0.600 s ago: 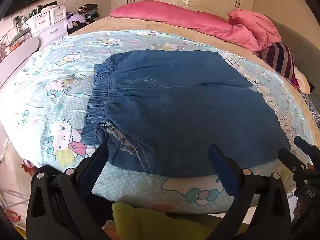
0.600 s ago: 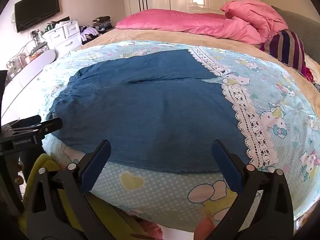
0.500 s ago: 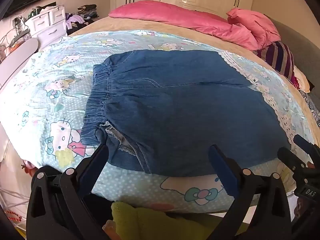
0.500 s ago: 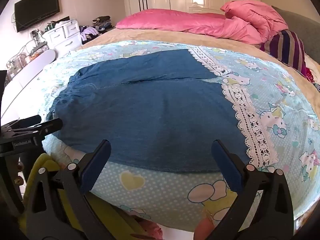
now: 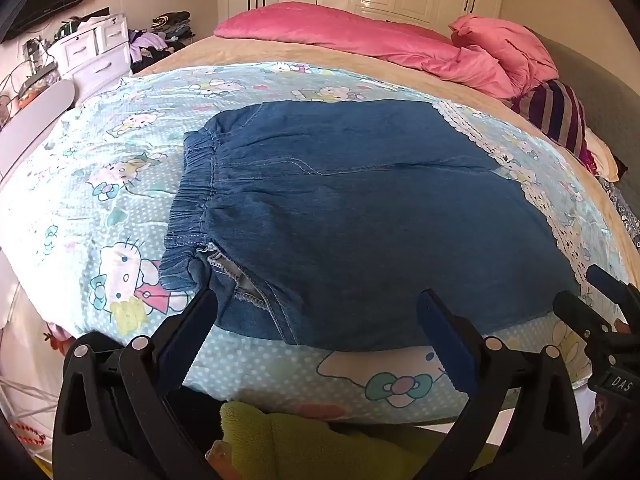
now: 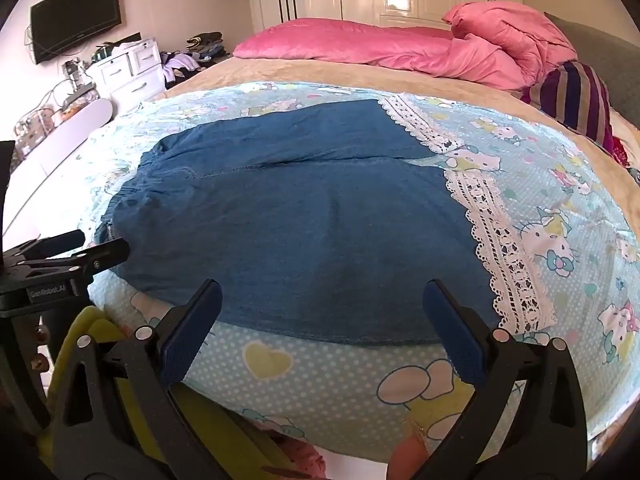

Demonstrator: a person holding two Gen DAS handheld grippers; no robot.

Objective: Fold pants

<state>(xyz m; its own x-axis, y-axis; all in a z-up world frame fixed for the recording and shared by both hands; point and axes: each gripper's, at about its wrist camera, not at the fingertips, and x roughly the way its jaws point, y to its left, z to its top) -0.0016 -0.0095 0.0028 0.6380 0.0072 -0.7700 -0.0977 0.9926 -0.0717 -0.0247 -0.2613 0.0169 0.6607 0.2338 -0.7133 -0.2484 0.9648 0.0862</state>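
Left wrist view: the left gripper (image 5: 316, 312) is seen with jaws spread wide and nothing held. The pants (image 5: 360, 216) lie flat on the sheet (image 5: 80, 184) just ahead of the fingers, the waistband (image 5: 192, 200) ahead to the left. The right gripper (image 5: 592, 292) appears at the right edge.

Right wrist view: the right gripper (image 6: 320, 304) is likewise shown wide and empty. The pants (image 6: 300, 220) lie ahead, their lace hem (image 6: 504, 248) ahead to the right. The left gripper (image 6: 96, 248) is seen at the left edge.
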